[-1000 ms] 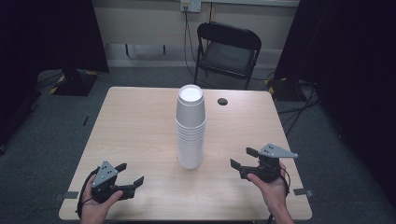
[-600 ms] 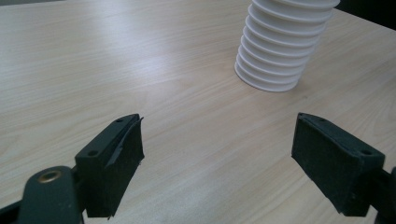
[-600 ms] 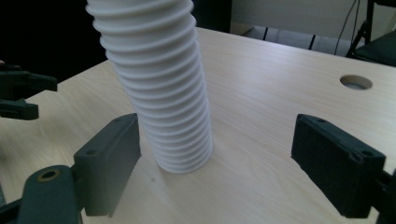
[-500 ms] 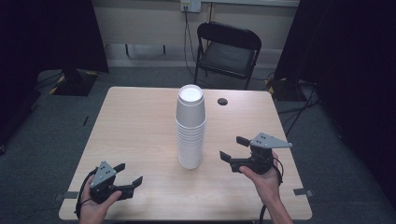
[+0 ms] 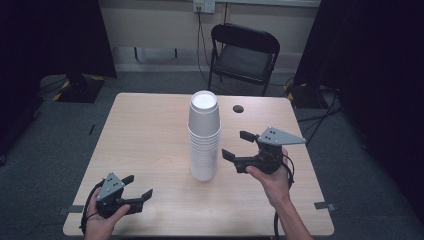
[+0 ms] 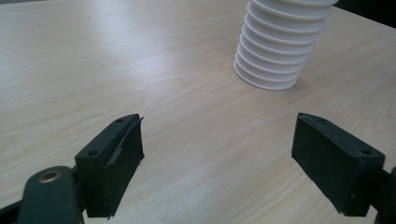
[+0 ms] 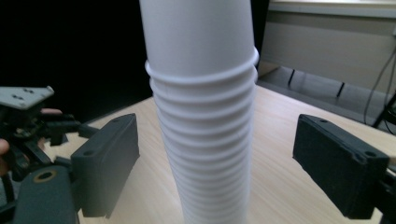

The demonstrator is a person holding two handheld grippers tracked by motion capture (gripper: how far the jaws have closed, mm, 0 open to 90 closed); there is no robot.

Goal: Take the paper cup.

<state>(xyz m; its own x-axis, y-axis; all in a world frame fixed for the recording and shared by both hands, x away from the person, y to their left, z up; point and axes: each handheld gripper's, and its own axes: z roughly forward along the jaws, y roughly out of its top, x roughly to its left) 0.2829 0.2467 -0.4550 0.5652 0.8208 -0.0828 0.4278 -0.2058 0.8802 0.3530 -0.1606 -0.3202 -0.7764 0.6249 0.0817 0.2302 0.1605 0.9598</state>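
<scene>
A tall stack of white cups (image 5: 204,137) stands upside down in the middle of the wooden table (image 5: 145,135). My right gripper (image 5: 237,145) hovers just right of the stack at mid height, pointing at it. Its jaws have just been opening and stand wide apart, and nothing is pressed between them. In the right gripper view the stack (image 7: 203,116) rises ahead between the two pads (image 7: 105,165), apart from both. My left gripper (image 5: 137,187) rests open near the table's front left corner. Ahead of it in the left gripper view is the stack's base (image 6: 275,51).
A small dark hole (image 5: 238,108) marks the table top behind the stack. A black folding chair (image 5: 243,57) stands beyond the far edge. Dark curtains flank the room. The other hand's gripper (image 7: 28,121) appears at the left of the right gripper view.
My right gripper has risen and moved left toward the cup stack, with its jaws wider apart. The left gripper and the stack have stayed where they were.
</scene>
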